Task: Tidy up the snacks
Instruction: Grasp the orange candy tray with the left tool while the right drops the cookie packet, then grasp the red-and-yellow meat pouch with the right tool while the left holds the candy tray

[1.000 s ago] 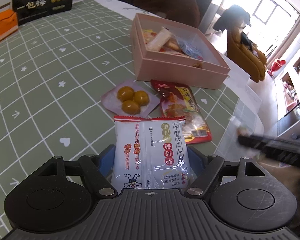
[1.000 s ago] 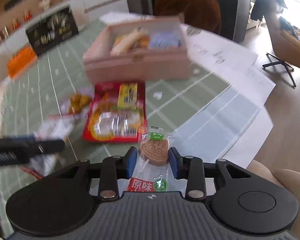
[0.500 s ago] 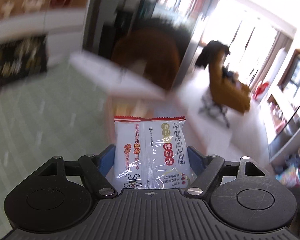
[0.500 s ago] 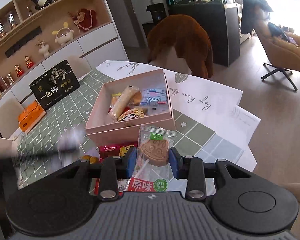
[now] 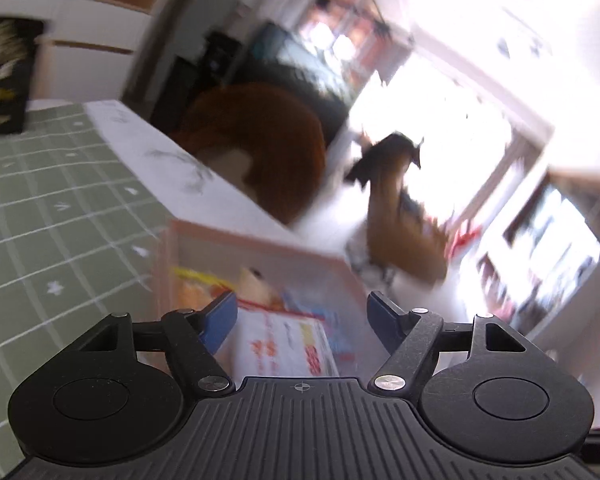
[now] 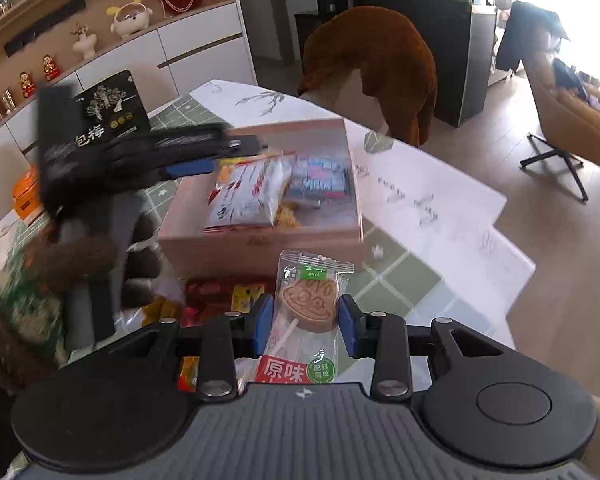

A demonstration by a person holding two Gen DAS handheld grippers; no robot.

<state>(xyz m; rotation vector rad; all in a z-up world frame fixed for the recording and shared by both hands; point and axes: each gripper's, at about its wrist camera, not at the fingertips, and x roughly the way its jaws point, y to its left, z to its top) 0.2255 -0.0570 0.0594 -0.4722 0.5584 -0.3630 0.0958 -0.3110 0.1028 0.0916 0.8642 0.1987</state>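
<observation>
Snack sorting is under way on a tabletop (image 6: 396,276) covered with a green grid-patterned cloth. Left claw (image 5: 300,318) hangs over the open pink rectangular cardboard box (image 6: 260,242). Its blue-padded jaws stand wide apart, and they have just been narrowing slightly. The white plastic snack packet with red print (image 5: 284,346) appears below and between the jaws, with a gap showing between it and each blue pad. In the right wrist view the same packet (image 6: 246,194) lies flat inside the box, on top of the other contents, beside a blue-and-white wrapped snack (image 6: 320,180) at the right half of the box. The left wrist view is heavily motion-blurred; finer detail of the box contents cannot be told there.

Right claw (image 6: 306,320) is clamped on a clear plastic wrapper holding a brown face-shaped lollipop on a white stick (image 6: 306,308), with red and green labels at its near end. Both blue pads press on the wrapper edges. The lollipop is held in front of the near wall of the box, above the tabletop.

A red foil snack bag (image 6: 220,290) lies on the tabletop just in front of the box, partly hidden by the right claw. A black gift box with gold print (image 6: 112,116) stands near the far tabletop edge, and an orange carton (image 6: 26,196) lies to its left.
</observation>
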